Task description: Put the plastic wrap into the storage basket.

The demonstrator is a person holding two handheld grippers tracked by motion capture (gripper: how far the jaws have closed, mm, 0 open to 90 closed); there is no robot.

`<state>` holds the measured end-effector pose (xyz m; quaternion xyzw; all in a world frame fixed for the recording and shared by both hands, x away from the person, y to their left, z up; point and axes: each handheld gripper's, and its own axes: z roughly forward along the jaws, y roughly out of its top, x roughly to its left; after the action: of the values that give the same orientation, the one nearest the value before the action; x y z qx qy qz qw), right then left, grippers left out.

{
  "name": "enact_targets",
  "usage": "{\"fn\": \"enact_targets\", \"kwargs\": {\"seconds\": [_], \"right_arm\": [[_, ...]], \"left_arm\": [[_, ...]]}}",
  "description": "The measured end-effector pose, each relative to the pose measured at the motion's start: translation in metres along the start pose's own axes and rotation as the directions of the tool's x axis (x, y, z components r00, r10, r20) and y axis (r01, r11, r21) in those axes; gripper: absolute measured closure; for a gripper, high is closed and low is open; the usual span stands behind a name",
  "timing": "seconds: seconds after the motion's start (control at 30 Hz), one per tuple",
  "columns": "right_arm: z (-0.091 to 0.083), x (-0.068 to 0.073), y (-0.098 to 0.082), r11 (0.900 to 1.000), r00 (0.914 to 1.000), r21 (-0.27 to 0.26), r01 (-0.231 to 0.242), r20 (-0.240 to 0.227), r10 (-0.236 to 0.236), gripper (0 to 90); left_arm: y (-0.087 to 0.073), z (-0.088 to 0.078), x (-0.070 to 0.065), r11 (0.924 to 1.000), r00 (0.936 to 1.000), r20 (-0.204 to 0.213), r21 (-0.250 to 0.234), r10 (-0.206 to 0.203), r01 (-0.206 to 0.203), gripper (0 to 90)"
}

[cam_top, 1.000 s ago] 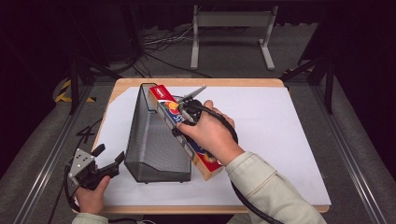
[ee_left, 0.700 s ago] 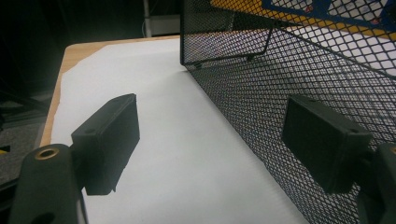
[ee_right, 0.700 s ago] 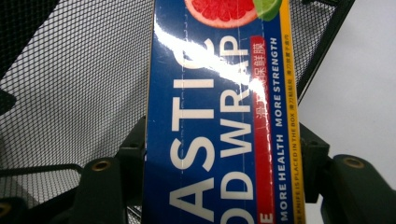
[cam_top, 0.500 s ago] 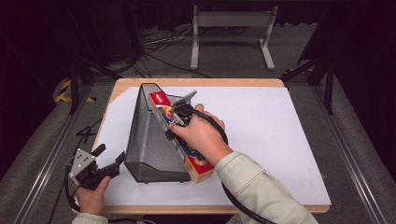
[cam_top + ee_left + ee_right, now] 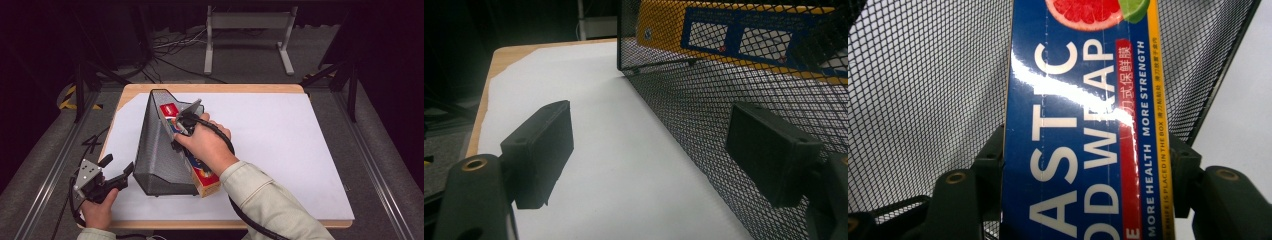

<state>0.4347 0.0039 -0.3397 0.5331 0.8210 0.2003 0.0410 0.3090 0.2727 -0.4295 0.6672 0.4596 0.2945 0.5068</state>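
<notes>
A black mesh holder (image 5: 157, 150) lies on its side on the white sheet. A long blue and orange plastic wrap box (image 5: 205, 179) rests along its right flank, with the far end inside the mesh. My right gripper (image 5: 182, 125) is shut on that box near its far half. In the right gripper view the box (image 5: 1083, 125) runs up between the two fingers (image 5: 990, 165), with mesh (image 5: 923, 75) behind it. My left gripper (image 5: 118, 165) stands open at the holder's near left corner. Its view shows the mesh wall (image 5: 724, 90) beside the right jaw, and the box (image 5: 734, 35) shows through the mesh.
The white sheet (image 5: 280, 140) covers a wooden table (image 5: 215, 88); its right half is bare. A metal stand (image 5: 247, 30) and cables lie on the floor beyond the far edge. Dark rails run along both sides of the table.
My right hand has moved left and a little nearer with the box, which now lies tighter against and further into the mesh holder. The left gripper has barely moved.
</notes>
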Motion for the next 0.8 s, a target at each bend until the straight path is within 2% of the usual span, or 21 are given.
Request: {"fn": "enact_targets", "kwargs": {"seconds": [0.1,0.27,0.6,0.8], "right_arm": [[0.003,0.002,0.002,1.000,1.0000,0.020,-0.001,0.000,0.001,39.0],[0.009,0.006,0.005,0.999,0.9990,0.046,0.014,0.041,-0.016,38.9],[0.018,0.010,0.011,0.997,0.9978,0.065,0.039,0.051,-0.042,38.3],[0.017,0.011,0.012,0.997,0.9966,0.058,0.055,0.058,-0.058,37.9]], "left_arm": [[0.000,0.000,0.000,1.0000,1.0000,0.003,0.002,0.004,-0.004,20.1],[0.000,0.000,0.000,1.0000,1.0000,0.003,0.004,0.004,-0.004,20.1],[-0.001,0.000,0.001,1.0000,1.0000,0.003,0.004,-0.001,0.001,20.1],[-0.002,0.000,0.002,1.0000,1.0000,0.000,0.006,-0.002,0.002,20.1]]}}
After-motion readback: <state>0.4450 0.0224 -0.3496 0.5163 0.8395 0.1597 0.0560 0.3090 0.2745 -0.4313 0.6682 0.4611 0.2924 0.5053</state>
